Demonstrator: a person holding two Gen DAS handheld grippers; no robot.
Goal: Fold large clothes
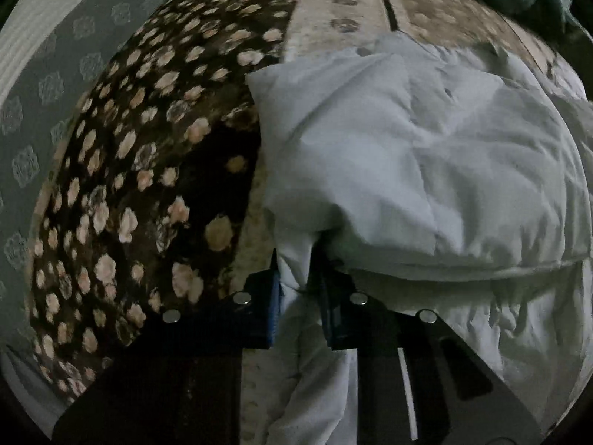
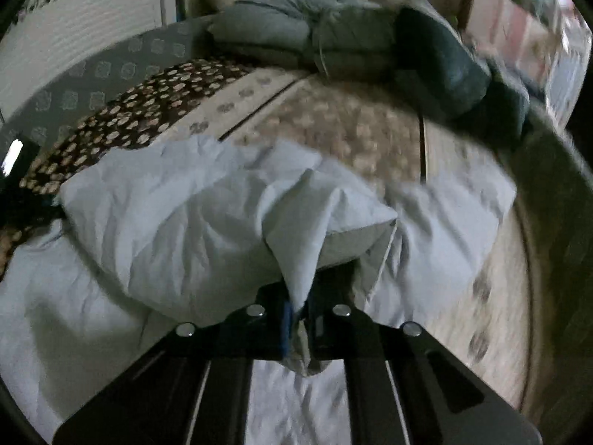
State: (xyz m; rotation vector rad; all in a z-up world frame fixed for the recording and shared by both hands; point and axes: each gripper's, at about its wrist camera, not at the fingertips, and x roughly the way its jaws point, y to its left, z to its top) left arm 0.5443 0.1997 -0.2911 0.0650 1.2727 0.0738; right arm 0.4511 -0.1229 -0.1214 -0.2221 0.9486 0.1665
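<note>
Your left gripper and right gripper each pinch a bunched corner of the white garment, which lies half-folded across the patterned bedspread. It looks light, soft and floppy, so keep hold at the corners. Folded clothes sit at the bed's far edge.

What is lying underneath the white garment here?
The white cloth garment lies on a patterned bedspread, dark brown with pale blossoms, and beige further right. What sits beneath the garment's middle is covered.
</note>
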